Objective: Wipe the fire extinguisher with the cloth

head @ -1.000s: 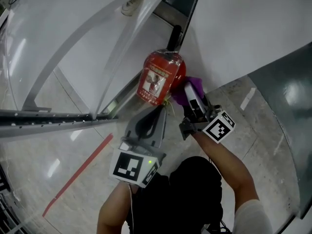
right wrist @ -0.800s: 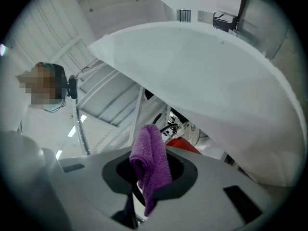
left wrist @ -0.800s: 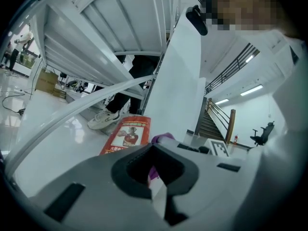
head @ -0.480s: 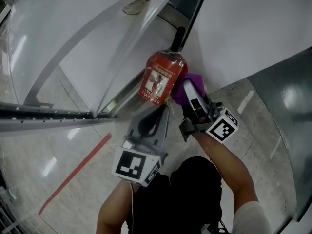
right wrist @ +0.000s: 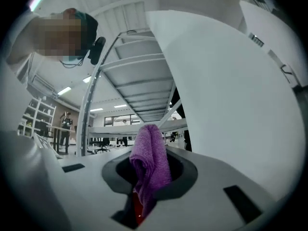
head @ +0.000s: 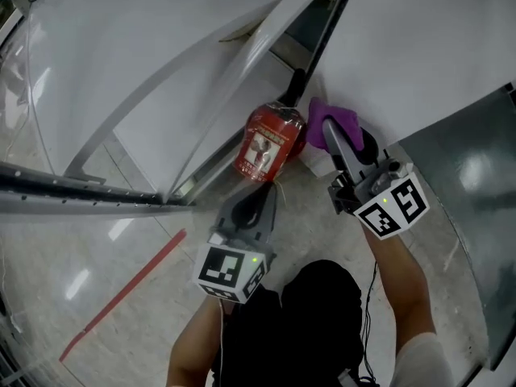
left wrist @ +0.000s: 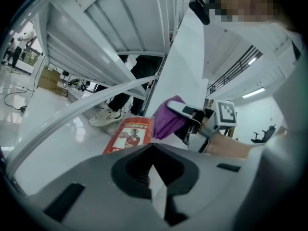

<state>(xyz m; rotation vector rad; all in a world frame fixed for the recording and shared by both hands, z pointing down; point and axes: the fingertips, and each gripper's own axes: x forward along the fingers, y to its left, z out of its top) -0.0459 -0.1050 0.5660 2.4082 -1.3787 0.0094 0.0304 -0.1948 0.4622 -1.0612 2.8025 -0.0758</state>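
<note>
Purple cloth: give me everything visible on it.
The purple cloth looks like soft looped microfibre, bunched into a fold. The right gripper has its jaws shut on it, with a wad poking past the tips. In the head view it sits beside the red fire extinguisher, at its right in the picture; contact there can't be confirmed.

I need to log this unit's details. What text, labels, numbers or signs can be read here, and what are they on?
Label on the fire extinguisher: printed lines and a picture, too blurred to read in any view.
Marker cubes and: black-and-white squares only, no letters or numbers.
Nothing else in view carries readable text.
</note>
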